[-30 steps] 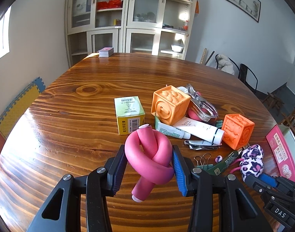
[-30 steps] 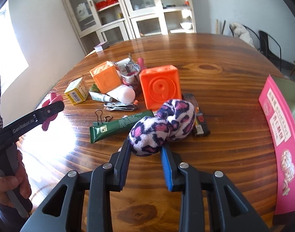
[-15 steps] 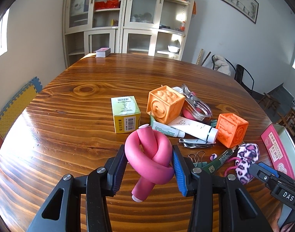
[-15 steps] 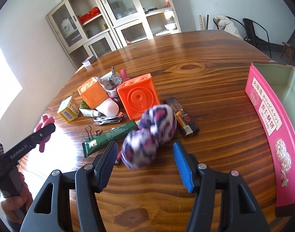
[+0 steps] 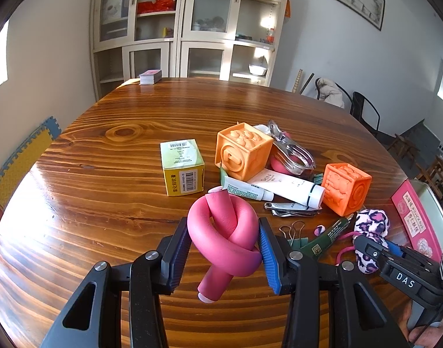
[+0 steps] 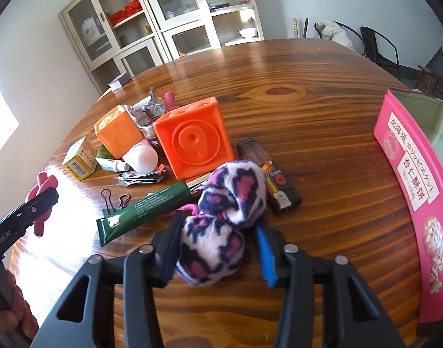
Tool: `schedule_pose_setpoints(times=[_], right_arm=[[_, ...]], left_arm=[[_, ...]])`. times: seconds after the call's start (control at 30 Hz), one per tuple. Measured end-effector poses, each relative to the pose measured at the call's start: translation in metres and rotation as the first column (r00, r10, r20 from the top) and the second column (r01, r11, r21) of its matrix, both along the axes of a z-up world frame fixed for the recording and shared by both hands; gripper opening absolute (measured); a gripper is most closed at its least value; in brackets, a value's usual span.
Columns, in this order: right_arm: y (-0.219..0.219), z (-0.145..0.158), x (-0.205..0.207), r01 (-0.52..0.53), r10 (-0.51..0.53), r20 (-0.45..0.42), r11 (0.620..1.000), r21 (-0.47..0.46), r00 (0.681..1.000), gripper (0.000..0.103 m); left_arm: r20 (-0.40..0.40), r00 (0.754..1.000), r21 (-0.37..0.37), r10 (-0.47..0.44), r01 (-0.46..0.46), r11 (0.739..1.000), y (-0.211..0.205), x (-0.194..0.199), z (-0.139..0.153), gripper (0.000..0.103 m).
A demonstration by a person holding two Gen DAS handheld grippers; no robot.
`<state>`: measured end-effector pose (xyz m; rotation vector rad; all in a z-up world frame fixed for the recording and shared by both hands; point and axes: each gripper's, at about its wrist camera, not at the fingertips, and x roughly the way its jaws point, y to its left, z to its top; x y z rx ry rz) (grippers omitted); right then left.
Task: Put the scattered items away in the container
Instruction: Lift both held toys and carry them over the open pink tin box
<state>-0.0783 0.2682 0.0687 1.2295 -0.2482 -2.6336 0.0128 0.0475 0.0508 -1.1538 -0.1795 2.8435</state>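
My left gripper [image 5: 222, 222] is shut on a knotted pink foam roller [image 5: 236, 249], held just above the wooden table [image 5: 105, 203]. In the right wrist view the same roller [image 6: 44, 182] shows at the far left. A purple-and-pink leopard plush [image 6: 233, 191] sits between the jaws of my right gripper [image 6: 218, 223], which are closing. Both pads touch it, and its upper lobe leans against the right fingertip. It rests low on the table. The pink container [image 6: 410, 179] with a pale inside stands at the right edge, and it shows in the left wrist view as well, container [image 5: 410, 214].
A pile lies ahead: two orange cubes [image 6: 195, 142] [image 6: 118, 130], a yellow box [image 5: 182, 168], white tubes [image 5: 285, 185], a green tube [image 6: 146, 208], nail clippers [image 5: 291, 207], binder clips [image 6: 114, 200] and two lighters [image 6: 267, 179]. A card deck [image 5: 150, 76] lies at the far edge.
The right jaws opened wide, the plush slipped loose and blurred, and then they closed round it again. The left gripper kept the pink roller still.
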Motion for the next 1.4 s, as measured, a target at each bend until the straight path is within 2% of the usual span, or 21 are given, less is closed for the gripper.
schedule_pose_setpoints(times=[0.07, 0.17, 0.3, 0.4, 0.53, 0.77, 0.87, 1.0, 1.2, 1.3, 1.4], right_arm=[[0.001, 0.003, 0.004, -0.009, 0.009, -0.016, 1.0, -0.001, 1.0, 0.039], [0.005, 0.012, 0.013, -0.012, 0.01, -0.046, 0.999, -0.042, 0.999, 0.039], [0.013, 0.033, 0.025, 0.006, -0.016, -0.13, 0.997, -0.075, 0.991, 0.039], [0.02, 0.047, 0.036, 0.037, -0.051, -0.205, 0.997, -0.071, 0.977, 0.039], [0.037, 0.061, 0.046, 0.06, -0.091, -0.269, 0.991, -0.122, 0.959, 0.039], [0.076, 0.075, 0.059, 0.142, -0.199, -0.327, 0.971, -0.192, 0.924, 0.039], [0.096, 0.082, 0.068, 0.203, -0.263, -0.365, 0.96, -0.195, 0.893, 0.039], [0.13, 0.089, 0.082, 0.313, -0.361, -0.417, 0.932, -0.181, 0.834, 0.039], [0.179, 0.086, 0.092, 0.425, -0.456, -0.409, 0.889, -0.17, 0.791, 0.039], [0.195, 0.081, 0.092, 0.451, -0.457, -0.404, 0.885, -0.115, 0.793, 0.039], [0.202, 0.075, 0.088, 0.435, -0.418, -0.395, 0.899, -0.05, 0.818, 0.039]], left_arm=[[-0.001, 1.0, 0.003, -0.004, 0.004, 1.0, 0.001, 0.0, 0.0, 0.047], [-0.01, 1.0, 0.009, -0.015, 0.015, 1.0, 0.003, 0.002, 0.002, 0.047], [-0.015, 0.999, 0.041, -0.036, 0.037, 0.998, 0.01, 0.005, 0.005, 0.047], [-0.019, 0.998, 0.069, -0.057, 0.058, 0.996, 0.02, 0.01, 0.008, 0.047], [-0.032, 0.996, 0.091, -0.078, 0.081, 0.993, 0.036, 0.016, 0.013, 0.047], [-0.048, 0.99, 0.087, -0.134, 0.138, 0.987, 0.074, 0.023, 0.025, 0.047], [-0.056, 0.985, 0.074, -0.166, 0.17, 0.983, 0.094, 0.025, 0.032, 0.047], [-0.072, 0.972, 0.049, -0.222, 0.226, 0.973, 0.127, 0.028, 0.044, 0.047], [-0.076, 0.94, 0.032, -0.331, 0.334, 0.942, 0.186, 0.029, 0.052, 0.047], [-0.073, 0.922, 0.022, -0.381, 0.384, 0.923, 0.217, 0.03, 0.052, 0.047], [-0.07, 0.902, 0.012, -0.427, 0.429, 0.903, 0.245, 0.03, 0.054, 0.047]])
